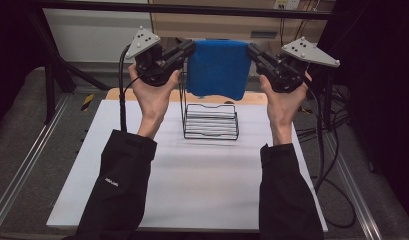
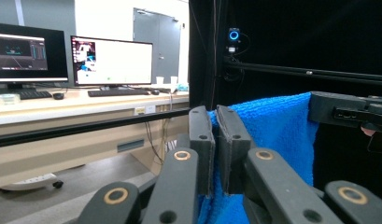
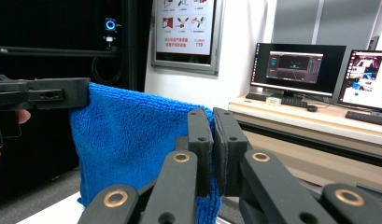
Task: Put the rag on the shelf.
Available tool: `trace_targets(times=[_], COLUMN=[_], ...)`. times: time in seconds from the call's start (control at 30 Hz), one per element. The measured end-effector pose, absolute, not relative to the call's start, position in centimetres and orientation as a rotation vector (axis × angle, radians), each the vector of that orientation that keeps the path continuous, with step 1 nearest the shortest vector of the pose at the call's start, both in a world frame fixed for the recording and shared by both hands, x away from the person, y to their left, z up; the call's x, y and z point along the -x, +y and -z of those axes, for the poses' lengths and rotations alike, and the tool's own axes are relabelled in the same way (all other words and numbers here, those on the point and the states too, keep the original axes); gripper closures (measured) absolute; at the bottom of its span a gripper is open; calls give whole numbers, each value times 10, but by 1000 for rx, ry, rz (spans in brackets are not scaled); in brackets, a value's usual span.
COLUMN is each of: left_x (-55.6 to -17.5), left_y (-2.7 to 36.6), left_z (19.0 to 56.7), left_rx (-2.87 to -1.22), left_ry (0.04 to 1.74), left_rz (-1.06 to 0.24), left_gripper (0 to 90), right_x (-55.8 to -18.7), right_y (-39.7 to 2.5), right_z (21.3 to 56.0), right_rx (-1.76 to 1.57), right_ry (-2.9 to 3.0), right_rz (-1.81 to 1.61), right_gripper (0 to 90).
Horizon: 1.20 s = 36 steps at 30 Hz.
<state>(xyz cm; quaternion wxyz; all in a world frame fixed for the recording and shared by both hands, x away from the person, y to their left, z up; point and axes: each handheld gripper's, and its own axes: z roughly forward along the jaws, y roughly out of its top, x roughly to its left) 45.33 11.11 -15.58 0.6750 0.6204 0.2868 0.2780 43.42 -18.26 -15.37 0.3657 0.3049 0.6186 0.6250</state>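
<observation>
A blue towel (image 1: pixel 218 67) hangs folded in the air above a black wire rack (image 1: pixel 211 121) on the white table (image 1: pixel 192 180). My left gripper (image 1: pixel 191 48) is shut on the towel's top left corner, my right gripper (image 1: pixel 251 50) on its top right corner. In the left gripper view the jaws pinch the blue towel (image 2: pixel 268 130) at my left gripper (image 2: pixel 215 116), and the right gripper's jaw shows at the far edge. In the right gripper view my right gripper (image 3: pixel 213 119) clamps the blue towel (image 3: pixel 132 140), which stretches leftward to the other gripper.
The wire rack stands at the table's far middle, directly under the towel. Cables (image 1: pixel 332 150) trail off the right side. A desk with monitors (image 2: pixel 109 60) lies beyond the table. A black frame bar (image 1: pixel 192 7) runs overhead at the back.
</observation>
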Motion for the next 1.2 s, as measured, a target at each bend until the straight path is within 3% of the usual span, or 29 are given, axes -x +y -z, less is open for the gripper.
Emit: trace_targets(times=[1.2], left_x=[-515], left_y=[111], left_z=[160], left_rx=[-1375], left_ry=[673], left_rz=[-681], left_gripper=[856], right_x=[-501], right_y=[-178], right_z=[150], right_rx=[-804], right_ry=[1605], right_rz=[-1591], right_gripper=[869])
